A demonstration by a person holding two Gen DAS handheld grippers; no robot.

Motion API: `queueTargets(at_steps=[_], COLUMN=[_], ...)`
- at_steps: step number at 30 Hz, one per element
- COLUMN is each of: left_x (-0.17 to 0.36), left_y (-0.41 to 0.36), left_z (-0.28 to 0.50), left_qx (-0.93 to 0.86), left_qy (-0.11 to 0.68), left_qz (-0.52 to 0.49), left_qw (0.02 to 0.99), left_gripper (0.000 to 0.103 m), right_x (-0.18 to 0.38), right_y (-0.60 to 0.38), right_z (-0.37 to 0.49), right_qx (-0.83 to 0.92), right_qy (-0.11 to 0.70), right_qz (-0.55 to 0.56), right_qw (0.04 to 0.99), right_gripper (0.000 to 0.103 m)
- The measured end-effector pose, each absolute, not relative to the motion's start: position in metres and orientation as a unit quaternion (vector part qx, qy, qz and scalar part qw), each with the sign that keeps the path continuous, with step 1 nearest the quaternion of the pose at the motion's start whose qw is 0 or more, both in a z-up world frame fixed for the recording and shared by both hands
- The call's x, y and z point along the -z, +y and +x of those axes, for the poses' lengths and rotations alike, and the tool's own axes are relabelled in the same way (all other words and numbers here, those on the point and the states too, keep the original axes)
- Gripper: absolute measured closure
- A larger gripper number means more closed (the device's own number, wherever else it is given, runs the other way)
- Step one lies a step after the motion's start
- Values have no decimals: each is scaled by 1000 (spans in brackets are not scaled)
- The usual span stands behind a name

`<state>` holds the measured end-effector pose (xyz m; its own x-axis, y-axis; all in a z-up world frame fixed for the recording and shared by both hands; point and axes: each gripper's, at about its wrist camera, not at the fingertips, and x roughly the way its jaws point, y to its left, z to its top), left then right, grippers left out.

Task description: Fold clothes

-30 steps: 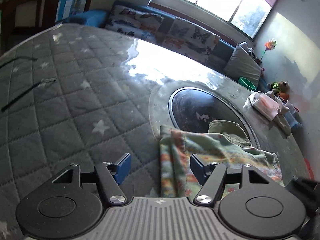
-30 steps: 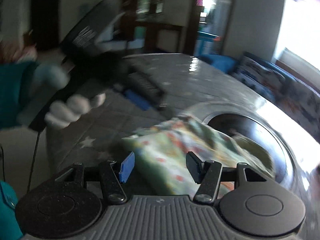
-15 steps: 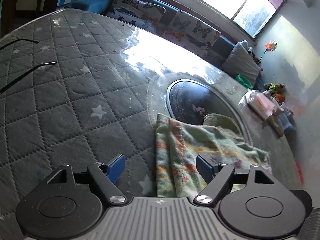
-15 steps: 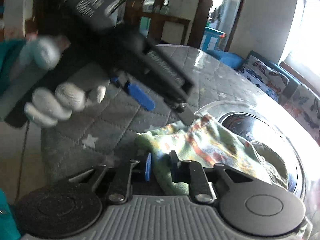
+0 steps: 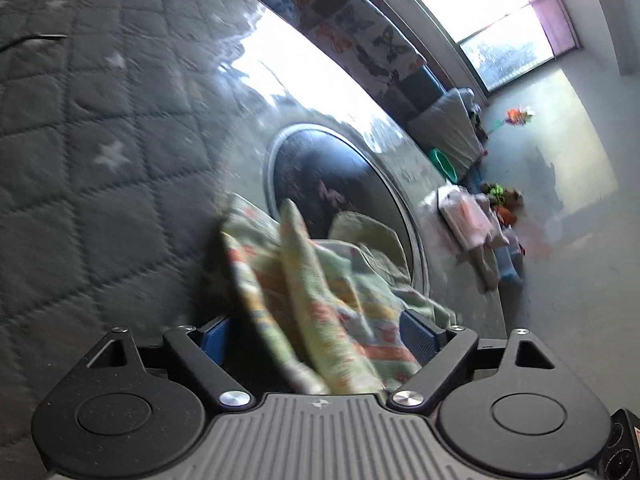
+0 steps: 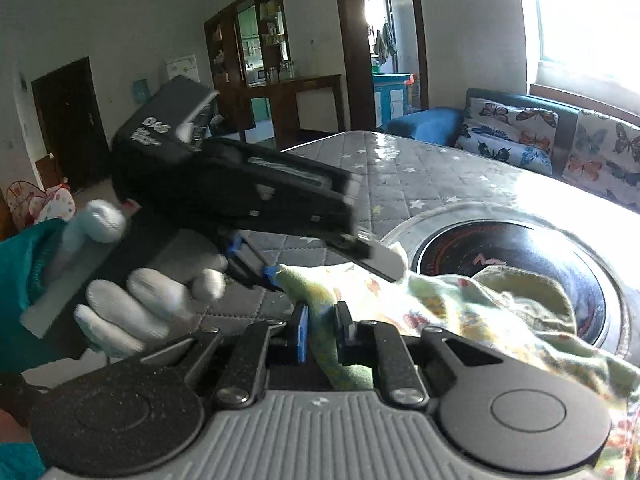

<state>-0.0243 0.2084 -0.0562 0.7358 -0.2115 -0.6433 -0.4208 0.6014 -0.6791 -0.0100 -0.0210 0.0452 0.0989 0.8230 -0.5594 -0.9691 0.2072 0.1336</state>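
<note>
Garment (image 6: 460, 312): small patterned piece, green with orange marks; bunched, part lifted, on the quilted grey cover (image 5: 100, 152) at the edge of a round dark inset (image 5: 332, 184).
Right gripper (image 6: 322, 336): pads pressed together on a fold of the garment's near edge; cloth runs from the pinch forward and to its right, toward the inset.
Left gripper (image 5: 316, 334): fingers spread wide; the cloth passes up between them. No pad visibly presses the cloth, so it looks unclamped.
Left gripper, seen from the right: dark body held by a white-gloved hand (image 6: 148, 304), ahead and left of the right gripper, one finger (image 6: 384, 260) tip reaching over the cloth.
Key relation: the garment's long axis runs away from both grippers toward the inset; both work the same near edge, just beside each other. The right already holds it; the left is straddling it.
Judgement: the left likely needs to close on the edge before a fold can be carried.
Writing: white lettering on the left gripper's body (image 6: 152, 128), blurred, unreadable. A pale mark inside the inset, not legible.
Background: butterfly-print cushions (image 6: 516, 120).
</note>
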Motion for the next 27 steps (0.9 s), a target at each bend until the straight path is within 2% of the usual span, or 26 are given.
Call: queueTargets(at_steps=[1, 2, 4, 6, 9, 12, 13, 14, 21, 27], left_x=[60, 64, 73, 76, 77, 77, 77, 76, 70, 67], left_y=[207, 206, 206, 205, 205, 205, 204, 203, 197, 192], left_z=[-20, -17, -12, -10, -10, -11, -11, -11, -14, -12], left_qx=[-56, -47, -39, -39, -42, -41, -41, -41, -48, -56], left_qy=[363, 369, 377, 380, 382, 382, 382, 382, 385, 389], left_qz=[-446, -453, -466, -465, -458, -454, -451, -446, -416, -396], left_qw=[816, 810, 800, 799, 802, 803, 805, 808, 822, 830], left_gripper=[34, 40, 65, 74, 81, 83, 83, 83, 82, 82], right_x=[-45, -45, -44, -42, -44, -47, -48, -49, -27, 0], right_y=[-21, -20, -20, -22, -34, -55, -64, -75, -137, -153], right_z=[-9, -7, -4, -2, 4, 15, 21, 29, 103, 144], right_qx=[-616, -617, -618, -618, -616, -590, -575, -556, -361, -314], right_qy=[269, 269, 271, 271, 275, 275, 276, 276, 307, 352], right_qz=[-134, -132, -127, -126, -115, -103, -98, -95, -81, -20], right_qw=[728, 728, 727, 727, 729, 752, 764, 778, 877, 882], right_gripper=[91, 91, 91, 89, 82, 73, 61, 56, 49, 50])
